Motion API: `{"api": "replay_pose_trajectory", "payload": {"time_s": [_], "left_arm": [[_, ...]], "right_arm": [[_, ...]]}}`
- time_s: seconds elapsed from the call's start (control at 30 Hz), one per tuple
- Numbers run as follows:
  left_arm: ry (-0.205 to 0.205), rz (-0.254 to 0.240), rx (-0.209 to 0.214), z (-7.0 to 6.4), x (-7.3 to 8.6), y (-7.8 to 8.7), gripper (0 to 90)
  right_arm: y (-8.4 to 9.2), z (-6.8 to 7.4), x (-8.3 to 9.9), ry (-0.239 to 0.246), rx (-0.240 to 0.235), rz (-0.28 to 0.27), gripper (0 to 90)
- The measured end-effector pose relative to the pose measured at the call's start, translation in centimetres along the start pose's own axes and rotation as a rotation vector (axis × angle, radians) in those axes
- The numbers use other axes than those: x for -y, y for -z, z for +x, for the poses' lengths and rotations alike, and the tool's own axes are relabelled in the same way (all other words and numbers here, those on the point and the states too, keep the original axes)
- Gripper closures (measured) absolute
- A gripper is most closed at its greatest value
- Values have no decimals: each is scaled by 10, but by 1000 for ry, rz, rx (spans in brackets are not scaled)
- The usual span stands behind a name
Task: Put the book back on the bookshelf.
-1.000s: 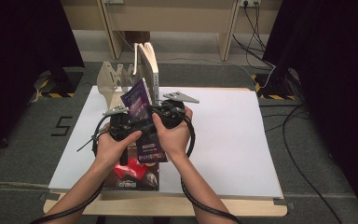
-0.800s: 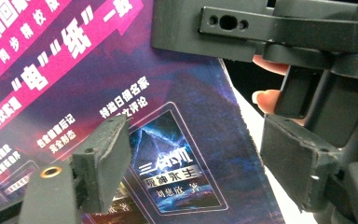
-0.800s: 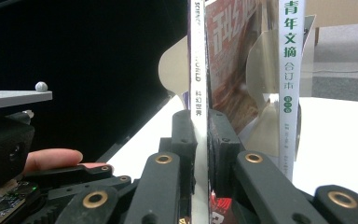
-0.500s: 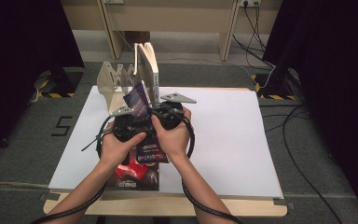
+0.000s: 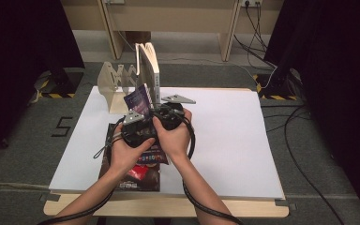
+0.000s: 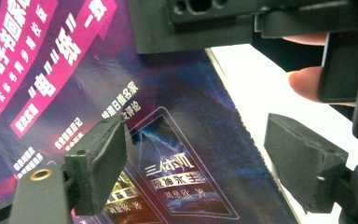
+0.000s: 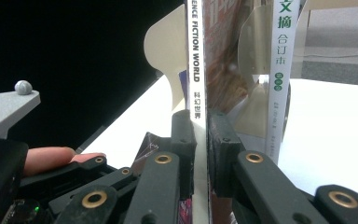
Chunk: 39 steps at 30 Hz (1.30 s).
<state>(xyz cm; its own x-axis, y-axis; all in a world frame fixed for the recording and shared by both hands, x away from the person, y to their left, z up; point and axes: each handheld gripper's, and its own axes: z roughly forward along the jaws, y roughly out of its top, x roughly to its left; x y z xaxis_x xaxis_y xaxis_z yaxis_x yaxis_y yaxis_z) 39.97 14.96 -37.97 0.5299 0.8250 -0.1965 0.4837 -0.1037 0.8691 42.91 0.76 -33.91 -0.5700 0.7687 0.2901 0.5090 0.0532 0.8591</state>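
Clamping the magazine [image 7: 196, 70] spine-on, upright beside the rack [image 5: 117, 82], right gripper [image 7: 201, 140] grips; left gripper [image 6: 196, 154] jaws gape across its cover.

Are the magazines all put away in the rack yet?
Not yet. One book already stands in the wooden rack. The right gripper pinches a purple magazine by its spine, upright beside the rack. More magazines still lie flat on the table.
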Motion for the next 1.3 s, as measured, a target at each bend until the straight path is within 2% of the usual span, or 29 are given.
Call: {"api": "replay_pose_trajectory", "payload": {"time_s": [0.13, 0.23, 0.33, 0.5, 0.7, 0.73, 0.83, 1.0, 1.07, 1.2, 1.3], "left_arm": [[-22, -3, -37, -5, 0, -3, 188], [3, -2, -51, -4, 0, -5, 172], [87, -11, -44, 3, 0, -8, 137], [83, 5, -56, 4, 1, -11, 123], [78, 21, -49, 8, 2, -10, 169], [86, 17, -38, 9, 3, -9, 175], [116, -1, -4, 12, 7, -2, 200], [111, -4, 1, 11, 15, 8, 263], [96, 3, -1, 11, 16, 12, 299], [120, 19, 13, 12, 19, 19, 403], [138, 41, 20, 17, 22, 22, 475]], "right_arm": [[0, 0, -2, 1, 8, 4, 831], [1, 0, -1, -5, 8, 5, 832], [1, 1, 0, -10, -3, 4, 832], [0, 2, 0, -9, -7, 19, 831], [-2, 7, 2, 1, -1, 30, 831], [-2, 8, 3, 4, -2, 32, 830], [0, 8, 4, -3, -29, 37, 830], [2, 14, 6, -9, -50, 62, 827], [2, 17, 7, -8, -50, 77, 820], [0, 23, 7, 8, -50, 95, 791], [-6, 30, 9, 38, -45, 118, 768]]}}
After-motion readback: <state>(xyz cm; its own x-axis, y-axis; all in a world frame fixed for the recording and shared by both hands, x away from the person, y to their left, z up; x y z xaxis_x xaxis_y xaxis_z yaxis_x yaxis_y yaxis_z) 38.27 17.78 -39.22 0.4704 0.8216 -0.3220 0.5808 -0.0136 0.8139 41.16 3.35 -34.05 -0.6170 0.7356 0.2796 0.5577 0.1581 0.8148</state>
